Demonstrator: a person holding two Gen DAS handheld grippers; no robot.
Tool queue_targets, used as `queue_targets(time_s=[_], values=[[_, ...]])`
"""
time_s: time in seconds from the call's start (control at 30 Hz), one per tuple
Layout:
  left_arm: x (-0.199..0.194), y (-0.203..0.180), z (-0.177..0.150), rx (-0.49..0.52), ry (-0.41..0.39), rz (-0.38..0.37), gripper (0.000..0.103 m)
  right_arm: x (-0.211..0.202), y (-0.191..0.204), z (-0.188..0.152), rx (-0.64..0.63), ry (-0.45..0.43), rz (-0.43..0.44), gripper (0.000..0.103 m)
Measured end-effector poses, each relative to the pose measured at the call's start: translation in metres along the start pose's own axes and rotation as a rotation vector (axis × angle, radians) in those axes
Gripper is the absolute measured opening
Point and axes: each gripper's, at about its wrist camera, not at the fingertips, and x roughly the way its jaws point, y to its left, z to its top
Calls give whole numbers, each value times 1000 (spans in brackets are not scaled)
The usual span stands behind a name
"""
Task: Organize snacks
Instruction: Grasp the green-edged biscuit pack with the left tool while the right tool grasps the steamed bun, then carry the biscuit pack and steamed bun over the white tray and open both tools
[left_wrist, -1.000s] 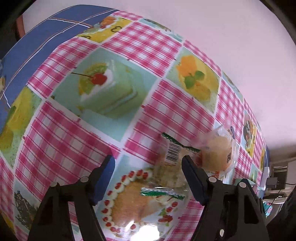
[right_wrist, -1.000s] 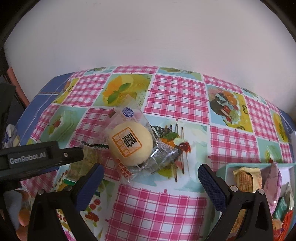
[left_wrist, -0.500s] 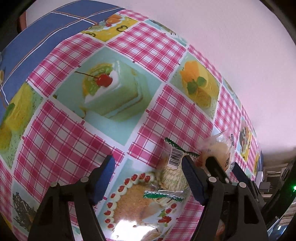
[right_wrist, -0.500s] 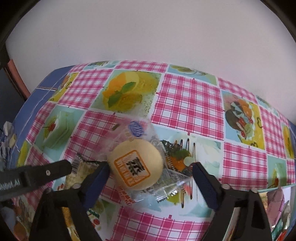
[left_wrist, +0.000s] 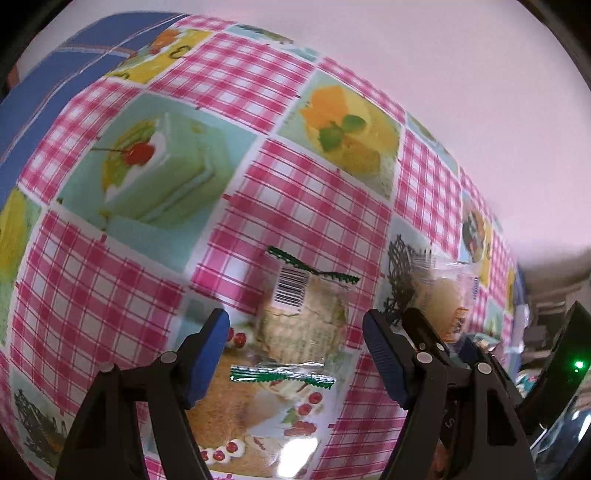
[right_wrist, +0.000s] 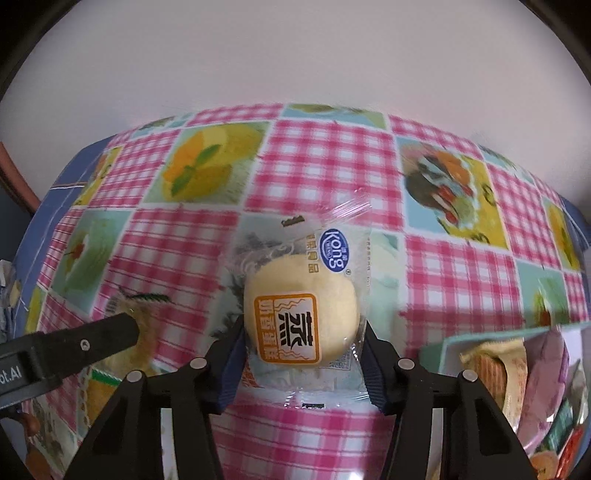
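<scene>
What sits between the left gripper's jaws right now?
In the left wrist view, a green-edged pastry packet lies on the tablecloth between the open jaws of the left gripper, untouched.

Blue oval "Kong" logo on the clear wrapper of the yellow bun (right_wrist: 301, 317), white letters "ot.AI" on the black left gripper arm (right_wrist: 55, 350), barcode on the green-edged snack packet (left_wrist: 295, 317), digits unreadable
</scene>
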Motion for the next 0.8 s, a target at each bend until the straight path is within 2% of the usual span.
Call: queue_targets(time_s=[0.2, 0.3, 0.4, 0.8], values=[[5, -22, -7, 95, -19, 131, 75, -5, -10, -13, 28, 7, -12, 57], [7, -31, -12, 136, -35, 211, 64, -9, -13, -17, 38, 11, -23, 57], [7, -36, -16, 160, -55, 255, 52, -15, -14, -24, 32, 9, -30, 57], [-13, -25, -41, 106, -26, 179, 51, -38, -18, -48, 82, 25, 0, 55]])
